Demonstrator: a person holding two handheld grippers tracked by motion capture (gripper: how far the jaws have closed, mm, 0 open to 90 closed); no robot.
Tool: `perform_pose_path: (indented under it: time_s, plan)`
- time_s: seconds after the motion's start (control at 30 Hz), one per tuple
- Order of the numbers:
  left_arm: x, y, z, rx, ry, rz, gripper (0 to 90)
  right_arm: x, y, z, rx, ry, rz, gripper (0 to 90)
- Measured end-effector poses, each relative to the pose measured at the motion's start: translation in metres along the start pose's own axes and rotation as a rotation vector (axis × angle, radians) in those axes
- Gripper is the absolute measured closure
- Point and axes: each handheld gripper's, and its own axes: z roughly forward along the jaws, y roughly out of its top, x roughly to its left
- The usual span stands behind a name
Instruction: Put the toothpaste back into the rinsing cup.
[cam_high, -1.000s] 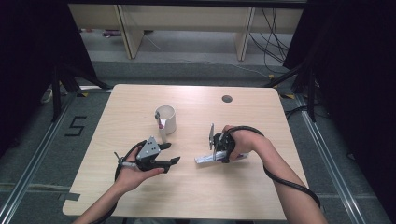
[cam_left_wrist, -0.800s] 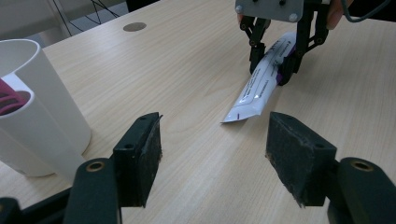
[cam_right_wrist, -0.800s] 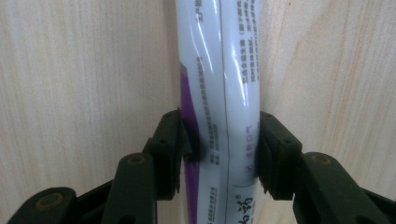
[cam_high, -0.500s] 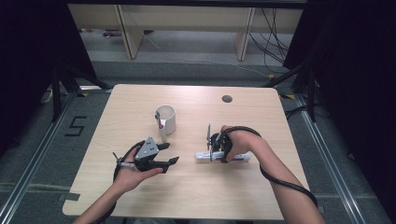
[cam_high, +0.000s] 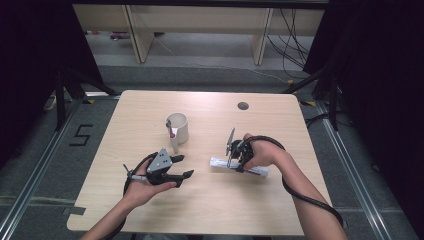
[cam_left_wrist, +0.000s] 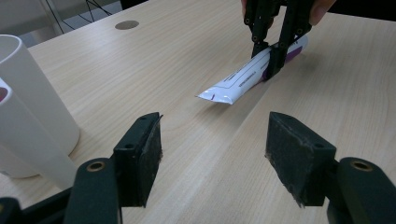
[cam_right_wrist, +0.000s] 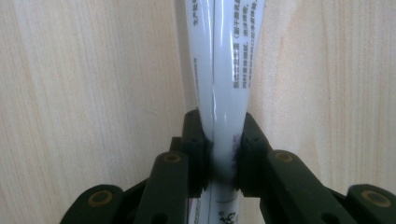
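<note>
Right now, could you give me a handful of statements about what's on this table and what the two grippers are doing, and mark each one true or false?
1. The right gripper is clamped on the white tube. True; its jaws have just been closing and now pinch the tube's sides.
2. The tube is lifted clear of the table. False; it lies flat on the wood.
3. The left gripper holds the white cup. False; its jaws stand open with nothing between them, and the cup stands apart.
4. Something stands inside the cup. True; a slim stick-like item with a reddish end leans over its rim.
5. The tube is plain white all over. False; it carries printed text and purple at one end.
</note>
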Motion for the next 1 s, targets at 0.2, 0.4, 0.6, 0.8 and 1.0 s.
perform_pose_path:
  time_s: [0.2, 0.4, 0.6, 0.8, 1.0]
  plan:
    - [0.001, -0.001, 0.001, -0.008, 0.0, -0.01, 36.1, 0.002, -0.006, -0.003, -0.079, -0.019, 0.028, 77.3]
    - [0.0, 0.0, 0.002, -0.026, -0.014, -0.016, 36.2, 0.007, -0.011, -0.016, -0.193, -0.05, 0.042, 77.4]
    - [0.0, 0.003, 0.001, -0.028, -0.005, -0.013, 36.1, 0.014, -0.018, -0.029, -0.264, -0.064, 0.072, 77.4]
    - [0.0, 0.005, 0.0, -0.049, -0.005, -0.02, 36.6, 0.017, -0.031, -0.041, -0.378, -0.123, 0.121, 77.4]
    - [0.0, 0.011, 0.0, -0.107, 0.004, -0.041, 36.5, 0.028, -0.036, -0.047, -0.545, -0.215, 0.156, 77.4]
